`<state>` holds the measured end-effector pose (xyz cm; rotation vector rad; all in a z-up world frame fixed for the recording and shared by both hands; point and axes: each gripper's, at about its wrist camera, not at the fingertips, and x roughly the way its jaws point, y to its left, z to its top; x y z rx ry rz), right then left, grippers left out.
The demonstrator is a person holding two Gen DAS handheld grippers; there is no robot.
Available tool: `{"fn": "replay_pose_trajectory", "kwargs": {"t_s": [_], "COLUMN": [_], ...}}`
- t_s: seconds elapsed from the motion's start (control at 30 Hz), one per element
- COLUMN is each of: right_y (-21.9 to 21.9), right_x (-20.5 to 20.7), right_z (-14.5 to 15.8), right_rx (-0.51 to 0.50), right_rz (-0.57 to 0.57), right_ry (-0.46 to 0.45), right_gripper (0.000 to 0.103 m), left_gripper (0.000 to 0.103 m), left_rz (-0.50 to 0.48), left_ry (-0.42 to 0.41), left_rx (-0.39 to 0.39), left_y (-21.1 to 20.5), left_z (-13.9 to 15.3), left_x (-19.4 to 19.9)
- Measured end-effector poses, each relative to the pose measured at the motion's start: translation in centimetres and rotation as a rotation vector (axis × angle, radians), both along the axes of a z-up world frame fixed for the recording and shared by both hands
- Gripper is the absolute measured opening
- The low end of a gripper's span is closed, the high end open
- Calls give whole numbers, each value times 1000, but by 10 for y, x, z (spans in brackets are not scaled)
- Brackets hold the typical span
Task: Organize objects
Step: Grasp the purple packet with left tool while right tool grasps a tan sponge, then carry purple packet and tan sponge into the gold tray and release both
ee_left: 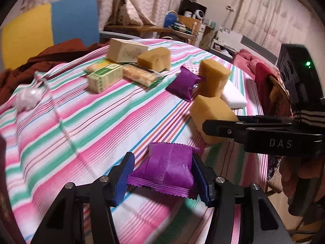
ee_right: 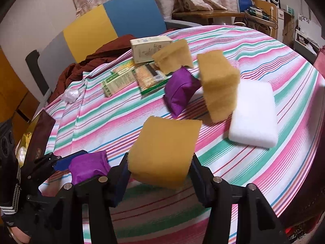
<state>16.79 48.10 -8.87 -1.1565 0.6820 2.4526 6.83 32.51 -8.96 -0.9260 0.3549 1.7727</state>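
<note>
At the bottom centre of the left wrist view, the left gripper (ee_left: 162, 174) is closed on a purple packet (ee_left: 166, 168), its blue pads pressing the wrapper's two sides just above the striped tablecloth (ee_left: 81, 126). At the bottom centre of the right wrist view, the right gripper (ee_right: 160, 174) clamps a tan sponge (ee_right: 164, 150), held clear of the cloth; the left tool and its packet show at that frame's lower left, so the two loads sit near one another at the table's near edge. Mid-frame right in the right wrist view, a second tan sponge (ee_right: 219, 89) stands on end, touching a white foam block (ee_right: 256, 113) lying flat to its right, with a second purple packet (ee_right: 180, 89) propped just left of it. Farther back, upper centre, a third tan sponge (ee_right: 174, 56) rests against a cream carton (ee_right: 148, 47), beside a green-printed box (ee_right: 117, 81) and a clear-wrapped snack pack (ee_right: 148, 77). A crumpled white wad (ee_right: 72, 95) lies alone at the cloth's left edge. No sorted groups are evident: like items are scattered apart, so the tidying looks to be at an early stage, with both held pieces yet to be set down and most of the spread untouched. Where either load is bound cannot be told.
</note>
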Motion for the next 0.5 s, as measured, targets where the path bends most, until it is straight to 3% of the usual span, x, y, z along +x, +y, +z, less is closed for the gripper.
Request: {"fn": "replay_pose_trajectory", "kwargs": {"t_s": [0.5], "right_y": [-70], "right_x": [-31], "right_z": [38], "right_rx": [24], "right_rz": [169], "right_ry": [59], "right_gripper": [55], "left_gripper": [57], "left_rz": [182], "left_ry": [-68], "left_rx": [197], "left_y": [-105], "left_z": [39], "left_x": [-7]}}
